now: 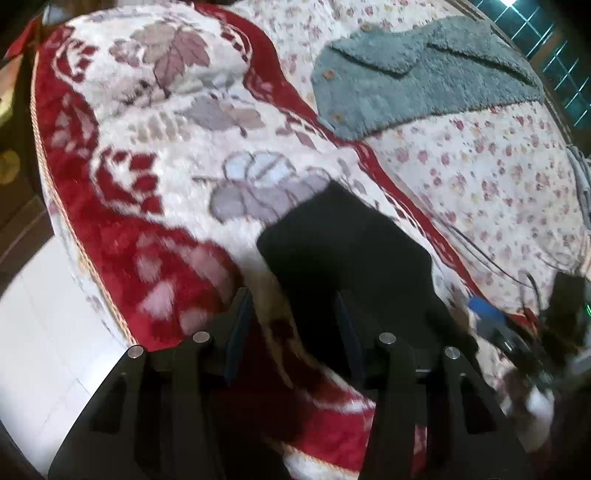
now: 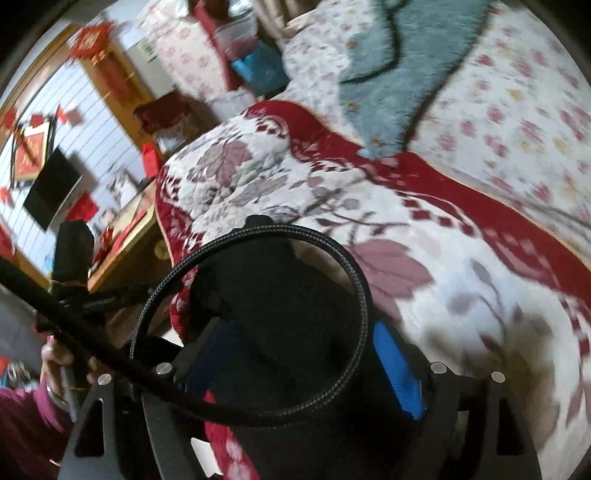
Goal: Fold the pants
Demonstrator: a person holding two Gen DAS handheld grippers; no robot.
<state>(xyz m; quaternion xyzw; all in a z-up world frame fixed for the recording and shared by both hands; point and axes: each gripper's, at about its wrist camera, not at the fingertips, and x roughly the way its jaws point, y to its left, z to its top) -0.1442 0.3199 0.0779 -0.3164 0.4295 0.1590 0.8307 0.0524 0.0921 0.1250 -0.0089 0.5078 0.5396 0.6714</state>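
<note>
Closest up, the left gripper (image 1: pixel 293 310) has its fingers spread wide with nothing pinched, hovering over the blanket (image 1: pixel 155 177), red and white with leaves. The black pants (image 1: pixel 332 251) lie on that blanket just ahead of it, running under its right finger. The right gripper (image 2: pixel 295 354) has black pants cloth (image 2: pixel 280 317) bunched between its fingers, and a braided cable (image 2: pixel 354 273) loops across the front. A grey fuzzy jacket (image 1: pixel 417 77) sits well apart on the flowered sheet (image 1: pixel 498 173).

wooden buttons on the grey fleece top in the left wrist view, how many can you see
3 on the grey fleece top: one at its upper edge, one on the left edge, one near the lower left corner. Folds may hide more.
</note>
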